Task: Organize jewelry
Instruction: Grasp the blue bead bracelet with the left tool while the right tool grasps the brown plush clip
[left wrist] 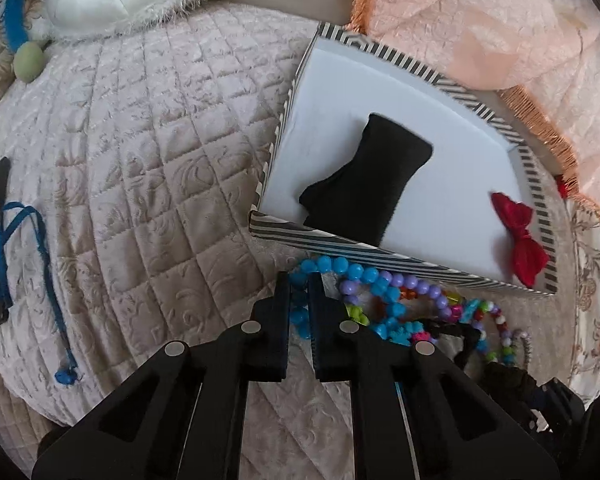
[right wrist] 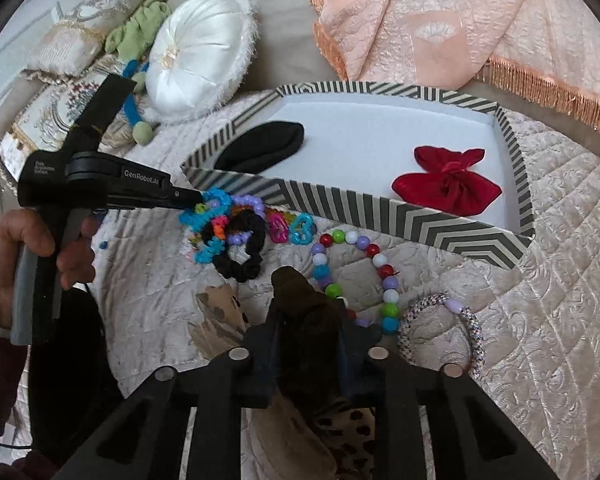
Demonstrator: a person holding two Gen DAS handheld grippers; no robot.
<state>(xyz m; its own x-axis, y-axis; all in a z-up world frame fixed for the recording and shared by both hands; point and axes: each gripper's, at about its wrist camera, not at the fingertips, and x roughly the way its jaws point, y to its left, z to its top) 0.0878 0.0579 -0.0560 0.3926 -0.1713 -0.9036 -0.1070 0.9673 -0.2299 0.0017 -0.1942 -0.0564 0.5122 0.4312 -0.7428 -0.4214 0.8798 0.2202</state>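
While the blue bead strand point(left wrist: 340, 270) lies limp on the quilted bed point(left wrist: 140, 160) just beside the striped box point(left wrist: 380, 256), my left hand-held gripper point(left wrist: 299, 280) is clenched on 1 loop; light, floppy, slippery, so I'd pinch between beads. My right hand-held gripper point(right wrist: 306, 320) is grasping a soft brown scrunchie point(right wrist: 300, 304).

The bed's quilted beige velvet cover point(right wrist: 540, 280) carries a striped cardboard box point(right wrist: 380, 208), multicoloured plastic bead necklaces point(right wrist: 356, 276), a black fabric scrunchie point(right wrist: 240, 248), a white satin round cushion point(right wrist: 196, 68) and a peach fringed blanket point(right wrist: 440, 20).
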